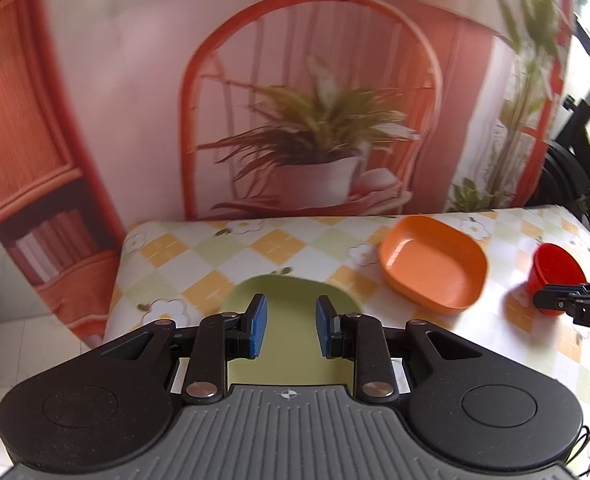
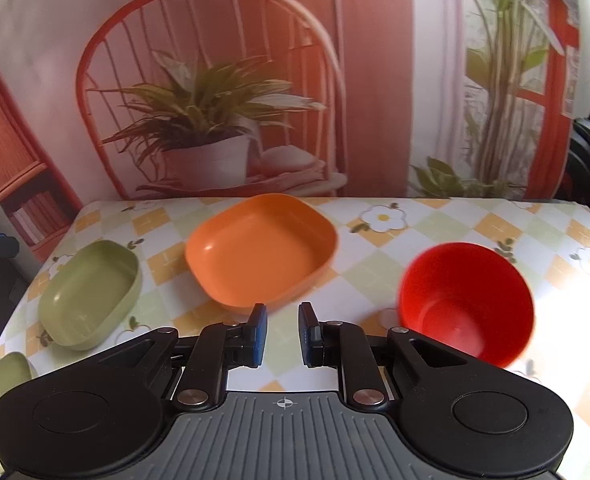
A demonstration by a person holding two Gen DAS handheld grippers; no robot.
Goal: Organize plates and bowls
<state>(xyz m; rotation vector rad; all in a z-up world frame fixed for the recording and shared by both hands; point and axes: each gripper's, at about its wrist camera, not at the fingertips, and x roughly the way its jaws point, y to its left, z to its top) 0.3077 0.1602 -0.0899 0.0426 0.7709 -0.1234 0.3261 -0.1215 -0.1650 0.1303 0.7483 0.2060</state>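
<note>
Both of my grippers sit level over the near table edge, pointing at the backdrop. Left gripper [image 1: 291,330] jaws parted, holding nothing, hovering above the green dish [image 2: 91,294]. Right gripper [image 2: 282,334] also parted and empty, aimed at the near rim of the orange dish [image 2: 261,250]. Checkered tablecloth [image 2: 475,224] carries everything: orange dish centre, green dish to its left, red bowl [image 2: 466,300] to its right and apart from it. Second green piece [image 2: 1,392] pokes in at lower left, mostly cut off. Nothing stacked.
</note>
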